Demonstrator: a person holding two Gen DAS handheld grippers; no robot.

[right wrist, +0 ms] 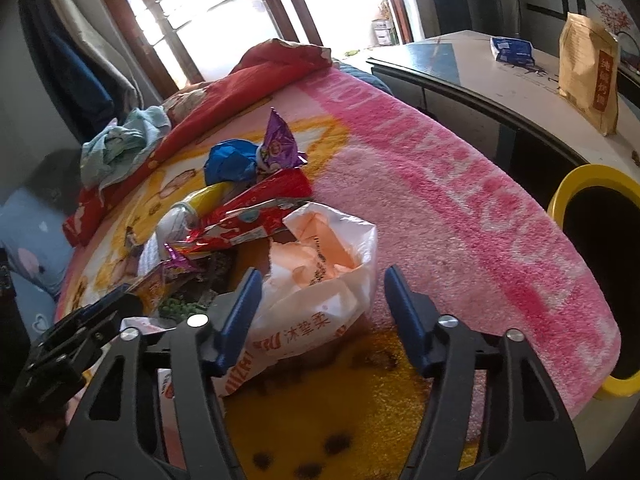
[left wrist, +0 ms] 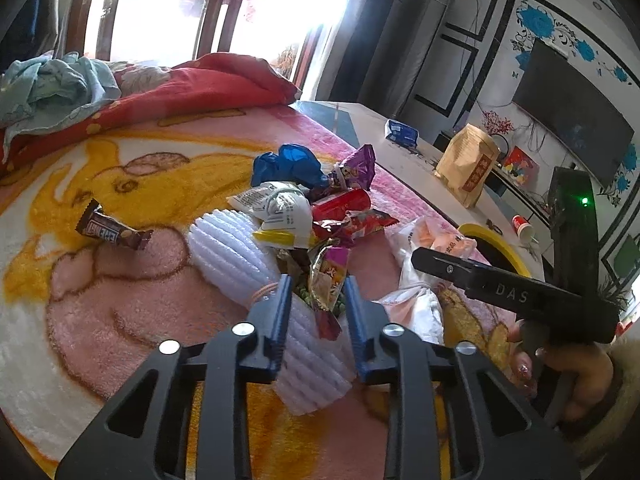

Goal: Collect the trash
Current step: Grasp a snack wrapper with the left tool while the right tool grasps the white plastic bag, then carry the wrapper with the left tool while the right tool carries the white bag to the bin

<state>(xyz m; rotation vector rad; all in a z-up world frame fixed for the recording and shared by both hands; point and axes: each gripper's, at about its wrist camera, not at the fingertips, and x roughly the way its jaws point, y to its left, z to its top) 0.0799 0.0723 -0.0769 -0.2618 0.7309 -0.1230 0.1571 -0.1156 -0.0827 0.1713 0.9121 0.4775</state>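
A pile of trash lies on the pink and yellow blanket (left wrist: 120, 304): red snack wrappers (left wrist: 348, 216), a purple wrapper (left wrist: 356, 168), a blue bag (left wrist: 288, 164), a white packet (left wrist: 280, 212), white ribbed foam (left wrist: 256, 268) and a green-pea snack bag (left wrist: 326, 284). A brown candy bar wrapper (left wrist: 112, 232) lies apart at the left. My left gripper (left wrist: 316, 300) is open, its fingers either side of the pea snack bag. My right gripper (right wrist: 320, 300) is open around a white and orange plastic bag (right wrist: 320, 276), which also shows in the left wrist view (left wrist: 420, 272).
A yellow-rimmed black bin (right wrist: 600, 248) stands beside the bed at the right. Behind it a white table (right wrist: 480, 80) holds a brown paper bag (right wrist: 588, 76) and a blue packet (right wrist: 514, 50). Red bedding (left wrist: 180, 92) and light blue cloth (left wrist: 56, 84) lie at the far end.
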